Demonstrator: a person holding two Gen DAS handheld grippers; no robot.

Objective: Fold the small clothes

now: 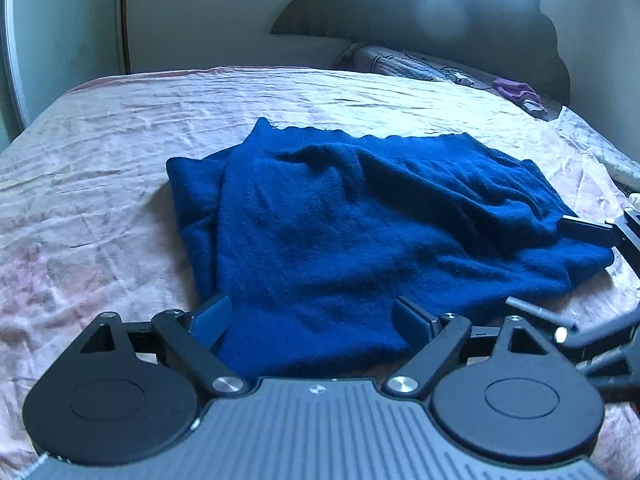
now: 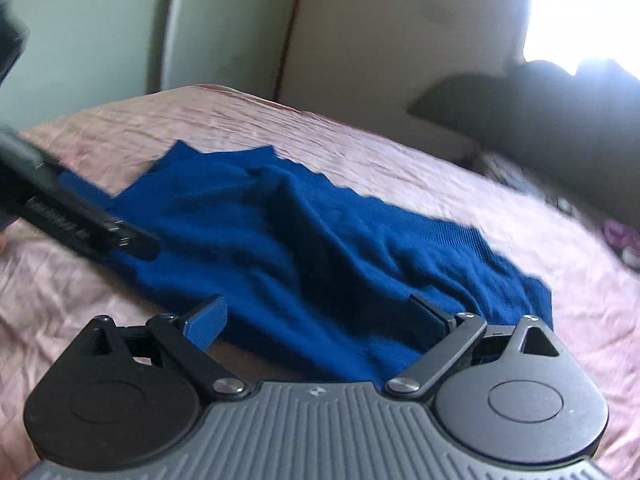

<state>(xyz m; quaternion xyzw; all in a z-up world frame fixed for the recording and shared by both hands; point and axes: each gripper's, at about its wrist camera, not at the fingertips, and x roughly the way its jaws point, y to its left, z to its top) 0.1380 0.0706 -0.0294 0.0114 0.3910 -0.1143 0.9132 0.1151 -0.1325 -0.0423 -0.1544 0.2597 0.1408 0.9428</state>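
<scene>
A dark blue knit sweater [image 1: 340, 220] lies partly folded and rumpled on a pink bed cover [image 1: 100, 200]. My left gripper [image 1: 312, 316] stands open over its near edge, the cloth lying between the wide-apart fingers without being pinched. At the right of this view my right gripper [image 1: 536, 262] reaches in at the sweater's right corner. In the right wrist view the sweater [image 2: 280, 240] spreads across the bed cover [image 2: 440, 184], and my right gripper [image 2: 318, 314] is open above its near hem. A finger of the left gripper [image 2: 80, 220] lies on the sweater's left side.
A dark curved headboard [image 1: 420, 12] stands at the back with a patterned pillow [image 1: 400, 62] and a small purple cloth [image 1: 514, 90] beneath it. A pale wall and a door frame [image 1: 124, 16] rise beyond the bed's far left edge.
</scene>
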